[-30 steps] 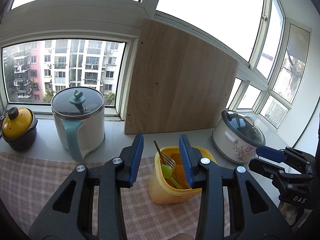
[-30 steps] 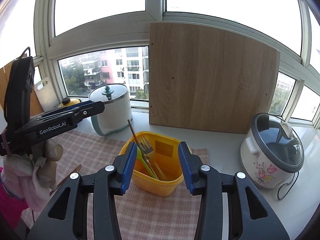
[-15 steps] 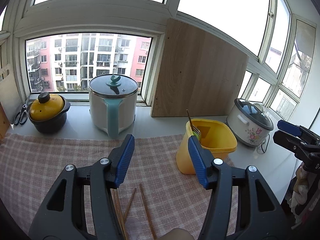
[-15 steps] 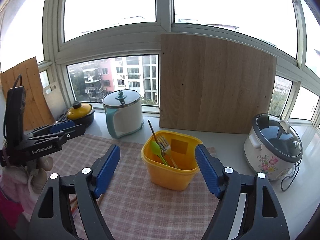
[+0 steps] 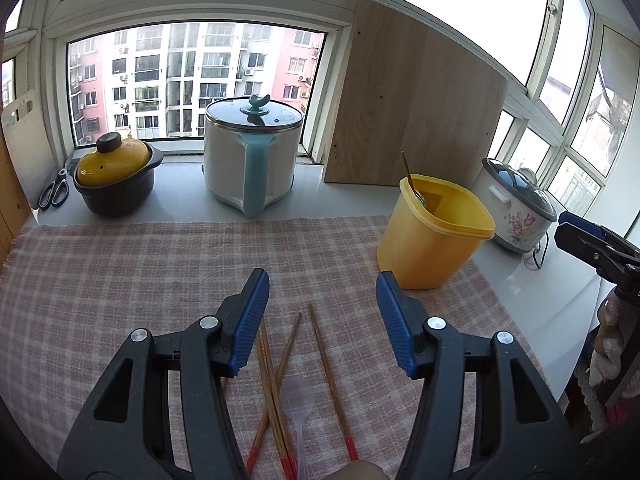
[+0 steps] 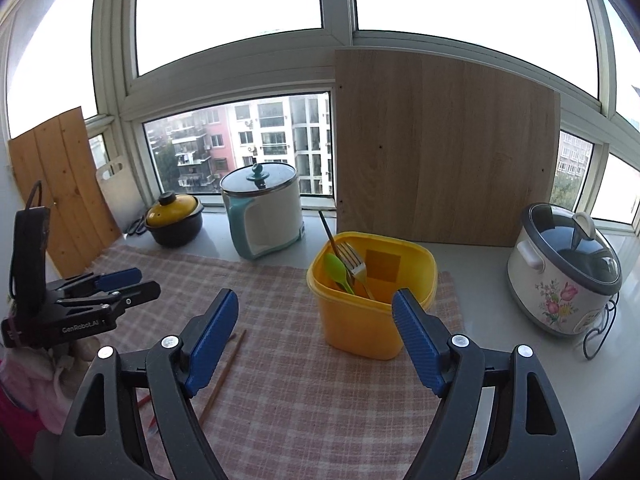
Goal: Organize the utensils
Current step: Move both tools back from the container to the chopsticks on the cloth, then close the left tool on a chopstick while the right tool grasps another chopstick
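Observation:
A yellow tub point(image 6: 374, 316) stands on the checked cloth point(image 6: 280, 380) and holds a green spoon point(image 6: 335, 267), a fork point(image 6: 354, 264) and a wooden-handled utensil. It also shows in the left wrist view point(image 5: 434, 236). Several red-tipped wooden chopsticks point(image 5: 276, 376) and a clear plastic spoon point(image 5: 298, 404) lie on the cloth. My left gripper point(image 5: 322, 320) is open and empty just above them. My right gripper point(image 6: 316, 344) is open and empty, in front of the tub. One chopstick point(image 6: 224, 376) shows by its left finger.
On the sill stand a white-and-teal pot point(image 5: 252, 160), a yellow-lidded black pot point(image 5: 114, 172), scissors point(image 5: 54, 192) and a floral rice cooker point(image 6: 564, 276). A wooden board point(image 6: 444, 152) leans against the window. The counter edge runs along the right.
Both grippers have drawn back from the yellow tub and opened wider. The left one has swung left and down, bringing the chopsticks and clear spoon into view beneath it.

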`<state>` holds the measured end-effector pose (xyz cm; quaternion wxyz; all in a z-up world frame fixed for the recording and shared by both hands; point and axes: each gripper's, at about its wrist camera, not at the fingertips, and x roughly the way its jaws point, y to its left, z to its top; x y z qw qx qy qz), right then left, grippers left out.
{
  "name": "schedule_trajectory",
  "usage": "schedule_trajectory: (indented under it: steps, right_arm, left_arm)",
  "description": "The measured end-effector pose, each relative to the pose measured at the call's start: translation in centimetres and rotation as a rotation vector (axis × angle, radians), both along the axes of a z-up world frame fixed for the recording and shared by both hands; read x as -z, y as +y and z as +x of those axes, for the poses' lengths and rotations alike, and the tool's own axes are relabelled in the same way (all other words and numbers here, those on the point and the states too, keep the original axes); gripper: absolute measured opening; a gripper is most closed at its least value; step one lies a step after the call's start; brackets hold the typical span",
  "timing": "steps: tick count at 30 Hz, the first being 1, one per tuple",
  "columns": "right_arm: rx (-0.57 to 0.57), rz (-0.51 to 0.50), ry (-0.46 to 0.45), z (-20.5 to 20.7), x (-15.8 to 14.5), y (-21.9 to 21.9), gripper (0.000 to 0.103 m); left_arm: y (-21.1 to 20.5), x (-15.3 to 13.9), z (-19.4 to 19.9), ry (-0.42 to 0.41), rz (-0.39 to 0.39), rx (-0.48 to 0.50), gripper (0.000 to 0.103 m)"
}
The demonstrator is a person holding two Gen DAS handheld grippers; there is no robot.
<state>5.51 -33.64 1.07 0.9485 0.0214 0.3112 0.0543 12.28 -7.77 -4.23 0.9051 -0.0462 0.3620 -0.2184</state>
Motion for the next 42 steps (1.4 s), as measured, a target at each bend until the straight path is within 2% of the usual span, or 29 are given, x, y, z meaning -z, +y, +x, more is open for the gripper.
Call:
schedule_trajectory:
  steps: [15,24,29,32,38,42]
  right_arm:
    - [-0.059,0.036,0.115,0.1,5.6,2.7,0.079]
    - [-0.117,0.026,0.227,2.3,8.5,5.5,0.079]
    - [-0.135,0.035,0.292,3.8,10.0,6.8,0.079]
    - [-0.147,0.057,0.343,4.7,10.9,7.6,0.07]
    - [-0.179,0.078,0.463,6.5,13.2,9.6,0.048]
    - [-0.188,0.077,0.525,7.8,14.7,10.7,0.045]
  left_arm:
    - [5.0,5.5,-0.9,0.13,0.034,-0.051,0.057]
    - [6.5,8.8,0.2,0.215,0.053,-0.054,0.037]
    - [6.6,10.3,1.2,0.263,0.07,-0.043,0.031]
    - [6.4,11.0,1.9,0.291,0.091,-0.023,0.025]
    - [5.1,12.0,2.8,0.322,0.171,0.041,0.025]
    - [4.5,12.6,3.5,0.344,0.207,0.063,0.02]
